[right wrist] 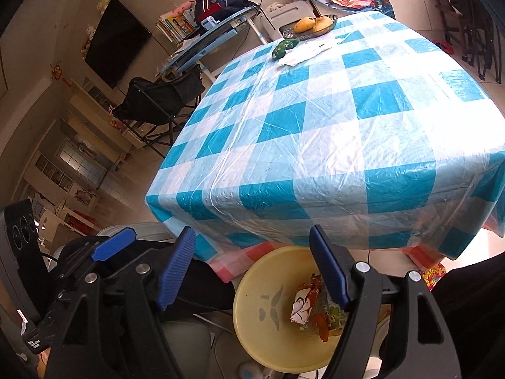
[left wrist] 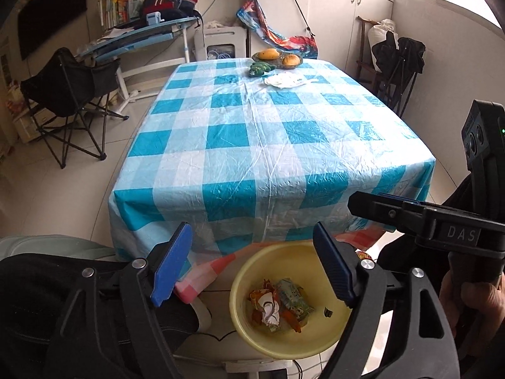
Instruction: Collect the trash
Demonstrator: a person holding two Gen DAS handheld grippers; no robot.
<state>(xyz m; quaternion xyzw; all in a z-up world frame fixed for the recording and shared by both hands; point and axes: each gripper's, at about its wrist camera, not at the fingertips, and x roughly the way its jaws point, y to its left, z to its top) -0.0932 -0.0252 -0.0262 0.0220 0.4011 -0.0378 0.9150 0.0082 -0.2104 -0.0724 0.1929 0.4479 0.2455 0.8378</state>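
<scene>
A yellow basin [left wrist: 252, 268] [right wrist: 268, 284] stands on the floor below the near edge of the table. In it lie several crumpled wrappers [left wrist: 277, 303] [right wrist: 312, 306], orange, white and green. My left gripper [left wrist: 251, 227] hangs above the basin, open, with nothing between its blue pads. My right gripper [right wrist: 252, 229] is open and empty over the same basin. In the left wrist view the right gripper's black finger [left wrist: 378, 205] reaches in from the right. A crumpled white paper [left wrist: 285, 80] [right wrist: 303, 52] lies at the far end of the table.
The table [left wrist: 252, 126] wears a blue and white checked cloth. At its far end are a plate of mangoes [left wrist: 277, 58] and a green object [left wrist: 260, 69]. A black folding chair [left wrist: 69, 94] stands to the left, another chair [left wrist: 397, 60] at the far right. Cables run beneath the basin.
</scene>
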